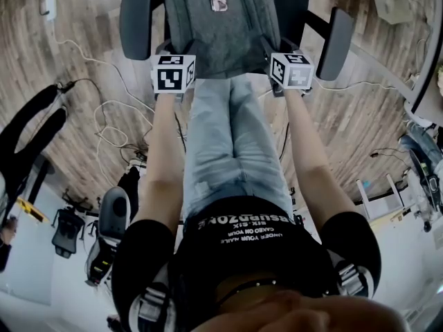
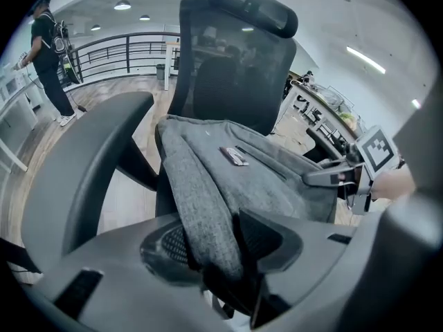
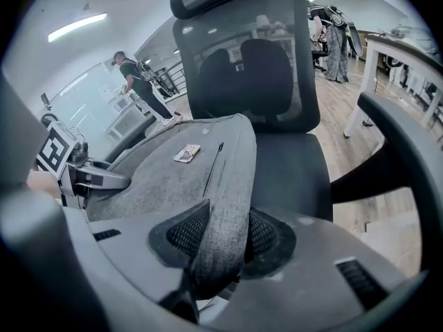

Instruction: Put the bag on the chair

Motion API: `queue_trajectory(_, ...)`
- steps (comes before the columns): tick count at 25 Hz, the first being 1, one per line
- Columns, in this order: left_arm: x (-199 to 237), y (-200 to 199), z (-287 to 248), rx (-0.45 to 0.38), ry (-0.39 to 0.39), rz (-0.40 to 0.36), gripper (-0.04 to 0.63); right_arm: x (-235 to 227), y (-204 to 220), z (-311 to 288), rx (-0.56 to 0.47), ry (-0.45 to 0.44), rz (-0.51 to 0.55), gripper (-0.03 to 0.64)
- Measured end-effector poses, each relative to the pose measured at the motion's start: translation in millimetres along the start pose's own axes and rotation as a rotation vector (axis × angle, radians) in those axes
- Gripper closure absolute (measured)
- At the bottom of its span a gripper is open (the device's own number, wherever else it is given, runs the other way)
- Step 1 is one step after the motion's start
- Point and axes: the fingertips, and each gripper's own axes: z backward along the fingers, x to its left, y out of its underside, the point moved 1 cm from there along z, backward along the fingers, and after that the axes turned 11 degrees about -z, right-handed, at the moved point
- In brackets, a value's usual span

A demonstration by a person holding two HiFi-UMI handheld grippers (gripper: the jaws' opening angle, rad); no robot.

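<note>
We've got the left gripper [image 2: 216, 254] with its jaws clamped on a fold at the near left edge of the grey backpack [image 1: 221, 30]. The right gripper [image 3: 216, 244] has its jaws clamped the same way on the near right edge, with fabric pinched tight in both. Ahead of the jaws the backpack stretches over the office chair [image 3: 294, 168] seat between the armrests [image 1: 135, 19], its far end toward the backrest [image 3: 242, 68] and its label patch [image 1: 219, 1] face up. We can't tell if its underside touches the seat.
</note>
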Motion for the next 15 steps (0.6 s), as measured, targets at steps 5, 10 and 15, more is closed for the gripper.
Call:
queue_trajectory(5, -1.4, 9.0, -9.4, 0.04, -0.009, 0.025, 0.426, -8.7, 11.4, -10.0, 0.041, 0.006, -0.016, 0.483)
queue_trajectory(10, 2.4, 20.6, -20.2, 0.06, -0.029, 0.035, 0.425, -12.6, 22.8, -22.4, 0.082, 0.013, -0.018, 0.48)
queue_trajectory(15, 2.4, 32.0, -28.4, 0.077, -0.047, 0.074, 0.425, -11.3, 29.5, -27.4, 0.104, 0.016, -0.027, 0.48)
